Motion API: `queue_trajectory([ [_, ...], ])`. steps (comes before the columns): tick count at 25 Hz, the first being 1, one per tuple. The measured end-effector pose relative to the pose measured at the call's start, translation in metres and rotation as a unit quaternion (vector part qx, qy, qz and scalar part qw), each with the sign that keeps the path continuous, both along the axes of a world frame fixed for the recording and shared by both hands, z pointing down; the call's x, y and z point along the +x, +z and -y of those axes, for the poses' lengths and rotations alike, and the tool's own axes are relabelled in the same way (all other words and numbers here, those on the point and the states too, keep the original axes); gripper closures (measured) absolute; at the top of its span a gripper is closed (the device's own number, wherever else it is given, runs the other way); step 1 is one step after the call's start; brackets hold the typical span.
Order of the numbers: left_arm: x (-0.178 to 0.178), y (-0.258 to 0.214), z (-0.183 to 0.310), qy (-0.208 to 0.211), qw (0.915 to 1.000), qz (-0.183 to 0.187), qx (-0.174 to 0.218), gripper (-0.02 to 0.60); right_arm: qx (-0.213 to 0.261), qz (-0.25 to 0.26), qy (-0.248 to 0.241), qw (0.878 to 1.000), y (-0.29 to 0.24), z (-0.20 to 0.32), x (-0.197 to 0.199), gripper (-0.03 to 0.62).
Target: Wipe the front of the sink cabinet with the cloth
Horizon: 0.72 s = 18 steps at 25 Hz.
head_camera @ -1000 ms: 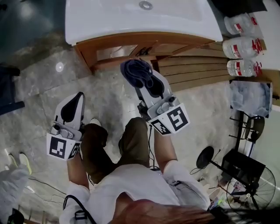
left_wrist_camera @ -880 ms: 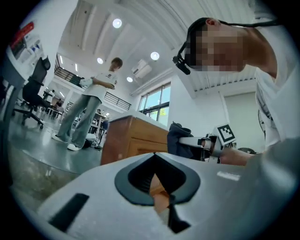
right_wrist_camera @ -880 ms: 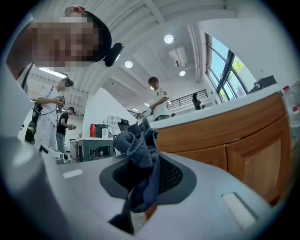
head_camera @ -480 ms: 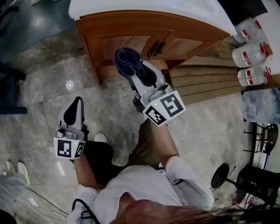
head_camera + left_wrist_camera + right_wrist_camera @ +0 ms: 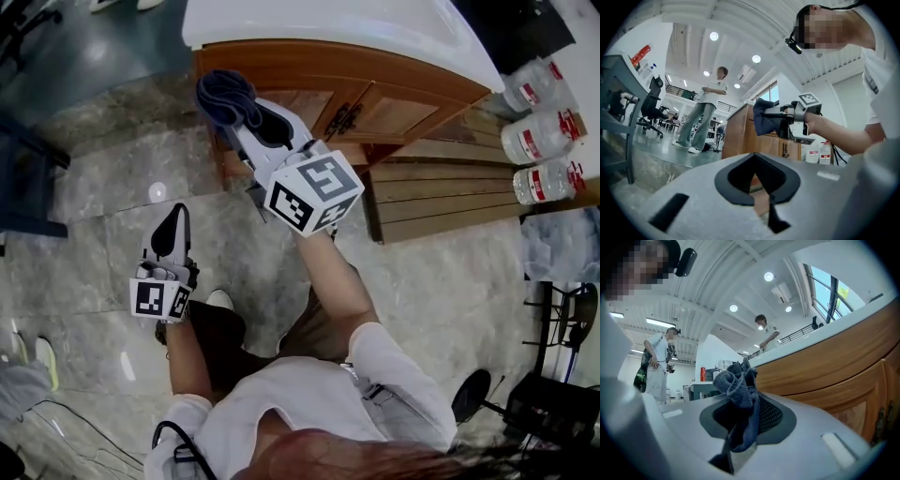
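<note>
Right hand-held gripper [image 5: 246,120] is seen clamped on a dark blue cloth [image 5: 223,92], and the cloth is bunched up between the closed jaws and stands out past their tips. The right arm is stretched forward and to the left, with the bare forearm [image 5: 335,286] coming out of a white sleeve [image 5: 398,375]. The cloth is held at the upper left corner of the front of the wooden sink cabinet [image 5: 394,89], just under the white sink top [image 5: 328,23]. Whether the cloth touches the wood cannot be told.

The left hand-held gripper [image 5: 174,225] is held low at the near left, well apart from the cabinet, and is pointed away over the stone floor [image 5: 94,187]. Its jaws are together and nothing is seen between them.

Dark metal handles [image 5: 343,118] are seen where the two cabinet doors meet, to the right of the cloth. Wooden planks [image 5: 450,187] lie on the floor to the right of the cabinet, and three clear bottles [image 5: 544,89] with red labels are seen at the far right. In the left gripper view a person [image 5: 705,117] is standing on the far side of the room, and an office chair [image 5: 651,105] is seen at the left.
</note>
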State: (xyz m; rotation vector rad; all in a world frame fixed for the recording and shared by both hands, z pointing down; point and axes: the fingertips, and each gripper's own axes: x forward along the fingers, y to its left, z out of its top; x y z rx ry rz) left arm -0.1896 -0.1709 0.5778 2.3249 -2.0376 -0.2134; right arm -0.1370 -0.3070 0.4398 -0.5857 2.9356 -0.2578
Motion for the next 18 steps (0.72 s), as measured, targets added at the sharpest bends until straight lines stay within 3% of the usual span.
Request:
queue_trajectory([
  [4, -0.012, 0.003, 0.005, -0.021, 0.9995, 0.018, 0.011, 0.577, 0.003, -0.035, 0.026, 0.999, 0.003, 0.027, -0.025, 0.497],
  [7, -0.019, 0.004, -0.003, -0.034, 0.9991, 0.025, 0.007, 0.577, -0.006, -0.033, 0.051, 0.998, 0.001, 0.045, -0.014, 0.497],
  [13, -0.016, 0.005, 0.0, -0.023, 0.999, 0.038, 0.008, 0.577, -0.009, -0.011, 0.137, 0.991, -0.004, 0.088, 0.072, 0.497],
  [18, -0.01, 0.012, 0.003, -0.008, 0.9987, 0.05, -0.002, 0.577, -0.025, -0.011, 0.226, 0.974, 0.005, 0.137, 0.171, 0.497],
])
